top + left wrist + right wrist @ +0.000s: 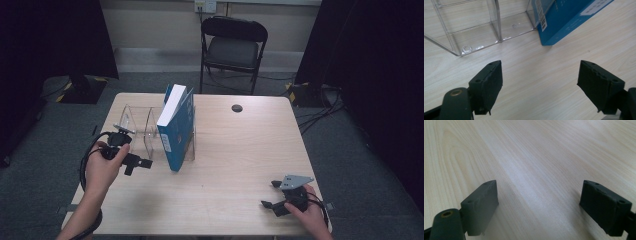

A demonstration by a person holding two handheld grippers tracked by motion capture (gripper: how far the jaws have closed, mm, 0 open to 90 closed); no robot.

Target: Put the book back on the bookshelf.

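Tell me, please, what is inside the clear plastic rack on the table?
One blue book stands in the clear rack's rightmost slot, leaning left. The slots to its left look empty through the clear dividers. The rack's floor beneath the book is covered.

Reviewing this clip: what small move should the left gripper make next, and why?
Probably ease the left gripper forward to the blue book. Its jaws stand open and empty just short of the book's lower corner, which leans in the clear rack; the right gripper rests open, far off.
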